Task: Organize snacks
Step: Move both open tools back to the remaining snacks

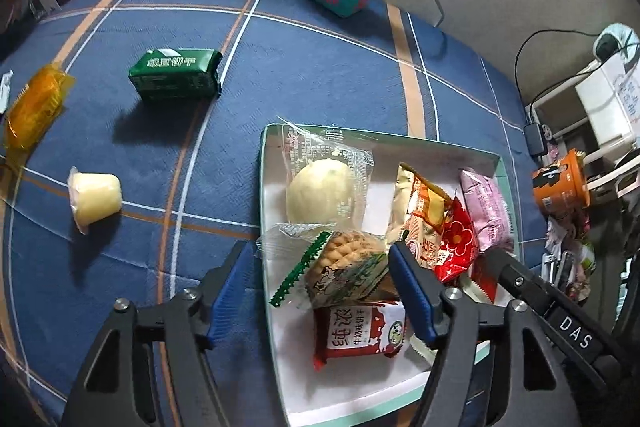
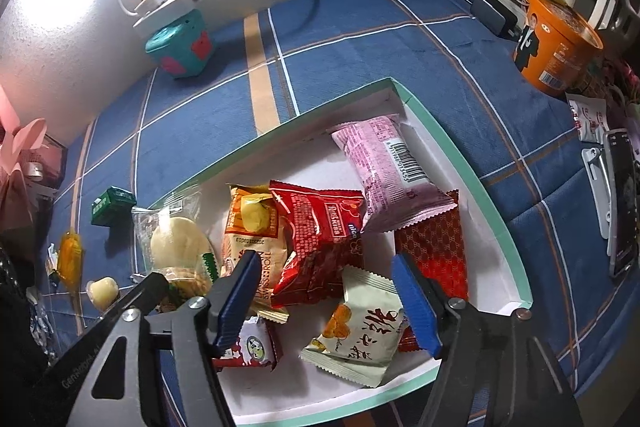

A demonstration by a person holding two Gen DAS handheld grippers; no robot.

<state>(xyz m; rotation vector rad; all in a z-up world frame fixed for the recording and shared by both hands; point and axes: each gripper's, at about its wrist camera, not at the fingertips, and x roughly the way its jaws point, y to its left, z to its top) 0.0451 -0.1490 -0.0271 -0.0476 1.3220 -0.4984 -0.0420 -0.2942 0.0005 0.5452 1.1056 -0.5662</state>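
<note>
White tray [image 2: 460, 163] (green-rimmed), full of snack packets [image 2: 320, 227]

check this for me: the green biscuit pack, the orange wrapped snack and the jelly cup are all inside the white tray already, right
Not right. The green biscuit pack, the orange wrapped snack and the jelly cup all lie outside the white tray, on the blue cloth, as the left wrist view shows.

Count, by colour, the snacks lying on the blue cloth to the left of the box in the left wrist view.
Green: 1, the green packet
Orange: 1, the orange packet
Pale yellow: 1, the jelly cup
Total: 3
The white scrap at the far left edge is cut off and is not counted.
</note>
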